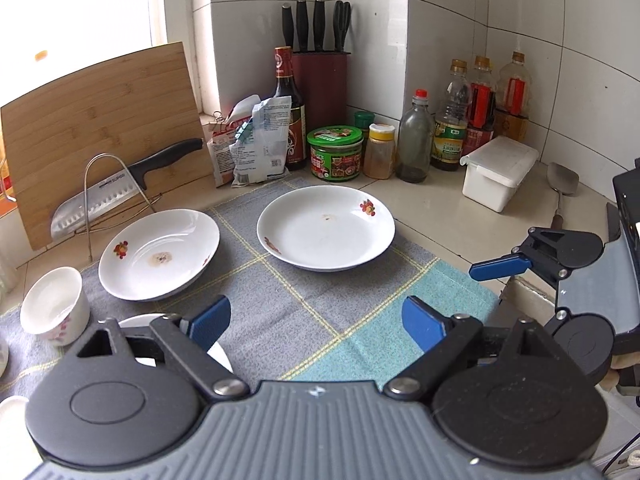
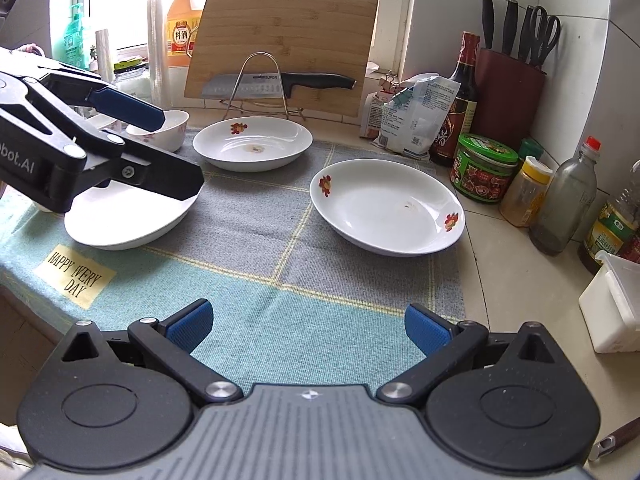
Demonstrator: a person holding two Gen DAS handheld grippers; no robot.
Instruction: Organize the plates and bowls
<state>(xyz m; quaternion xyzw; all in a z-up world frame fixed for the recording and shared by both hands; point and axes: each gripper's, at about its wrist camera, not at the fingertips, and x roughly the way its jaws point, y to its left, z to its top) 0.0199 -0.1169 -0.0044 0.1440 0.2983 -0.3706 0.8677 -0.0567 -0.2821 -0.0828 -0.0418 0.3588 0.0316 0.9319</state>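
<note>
Both grippers hang over a checked cloth [image 2: 256, 240] with their fingers wide apart and nothing between them. The left gripper [image 1: 316, 326] is above a white plate [image 2: 132, 216] near the cloth's left edge. The right gripper [image 2: 308, 326] is over bare cloth. Two more plates lie flat on the cloth: a back plate [image 2: 252, 142] and a right plate [image 2: 386, 206], well apart. A small bowl [image 2: 168, 130] stands upright beside the back plate.

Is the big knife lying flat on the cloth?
No, the big knife rests on a wire stand in front of the wooden cutting board, behind the cloth.
</note>
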